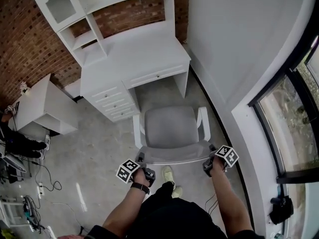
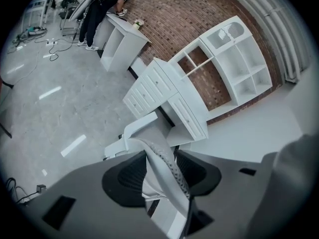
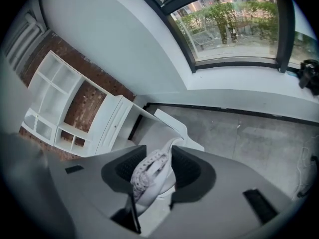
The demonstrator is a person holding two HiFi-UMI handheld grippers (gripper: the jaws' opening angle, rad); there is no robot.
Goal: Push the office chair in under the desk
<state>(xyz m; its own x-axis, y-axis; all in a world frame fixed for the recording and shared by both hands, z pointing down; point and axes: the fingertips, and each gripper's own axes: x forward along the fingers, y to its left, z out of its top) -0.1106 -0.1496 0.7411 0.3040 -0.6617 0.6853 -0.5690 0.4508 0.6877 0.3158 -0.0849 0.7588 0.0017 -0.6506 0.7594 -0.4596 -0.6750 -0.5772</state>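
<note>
A white office chair with a grey seat (image 1: 169, 126) stands on the floor in front of the white desk (image 1: 134, 59), facing its knee space. Its backrest (image 1: 174, 154) is nearest me. My left gripper (image 1: 142, 161) is shut on the backrest's left top edge, and my right gripper (image 1: 210, 156) is shut on its right top edge. In the left gripper view the mesh edge of the backrest (image 2: 167, 171) runs slantwise between the pads of the left gripper (image 2: 160, 178). In the right gripper view the backrest's padded rim (image 3: 144, 176) fills the gap of the right gripper (image 3: 152, 177). Most of the seat is outside the desk.
The desk has drawers (image 1: 117, 103) on its left and a shelf hutch (image 1: 75, 9) against the brick wall. A low white cabinet (image 1: 45, 106) stands at the left, with cables (image 1: 42, 176) on the floor. A person (image 2: 102, 6) bends over it. A white wall and window (image 1: 294, 118) run along the right.
</note>
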